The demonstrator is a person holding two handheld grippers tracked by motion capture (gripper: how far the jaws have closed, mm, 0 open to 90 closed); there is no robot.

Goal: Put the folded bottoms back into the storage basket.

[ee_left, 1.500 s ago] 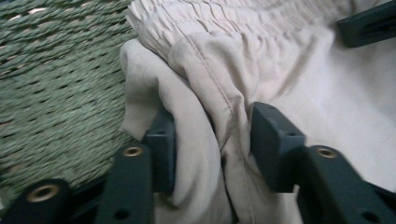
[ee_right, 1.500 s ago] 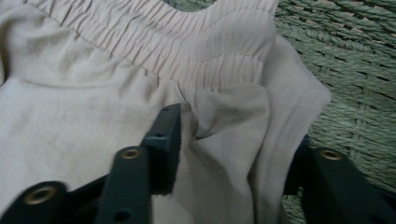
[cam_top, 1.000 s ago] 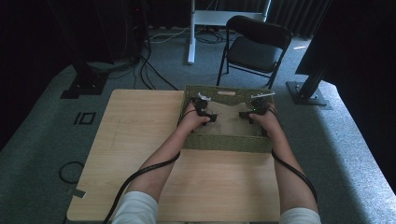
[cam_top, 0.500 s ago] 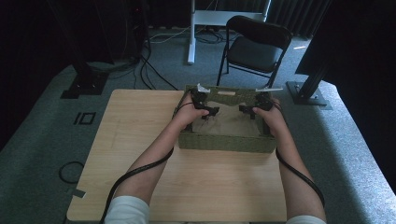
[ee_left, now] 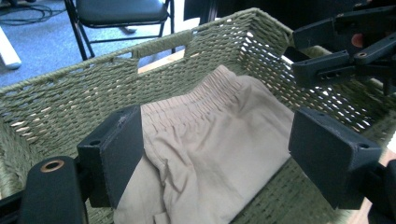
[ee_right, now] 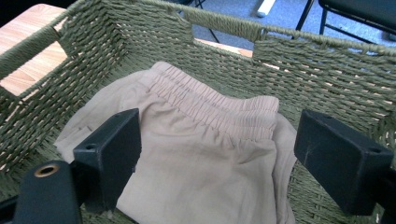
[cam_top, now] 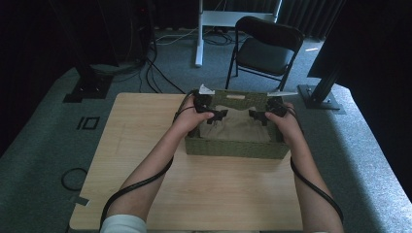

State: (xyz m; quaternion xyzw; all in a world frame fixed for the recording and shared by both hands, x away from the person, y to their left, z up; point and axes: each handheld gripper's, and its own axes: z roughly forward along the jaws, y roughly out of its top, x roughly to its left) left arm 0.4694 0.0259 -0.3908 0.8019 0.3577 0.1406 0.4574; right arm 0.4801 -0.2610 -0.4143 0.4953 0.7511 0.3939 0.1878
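High view: both released tongs, left [cam_top: 219,115] and right [cam_top: 256,116], have risen above the basket's [cam_top: 233,148] shorts [cam_top: 235,128].

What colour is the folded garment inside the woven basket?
Beige; the garment in the olive green basket shows best in the right gripper view.

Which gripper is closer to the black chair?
Right. The right gripper hangs over the green basket almost straight below the black chair in the high view; the left gripper sits farther off to the side.
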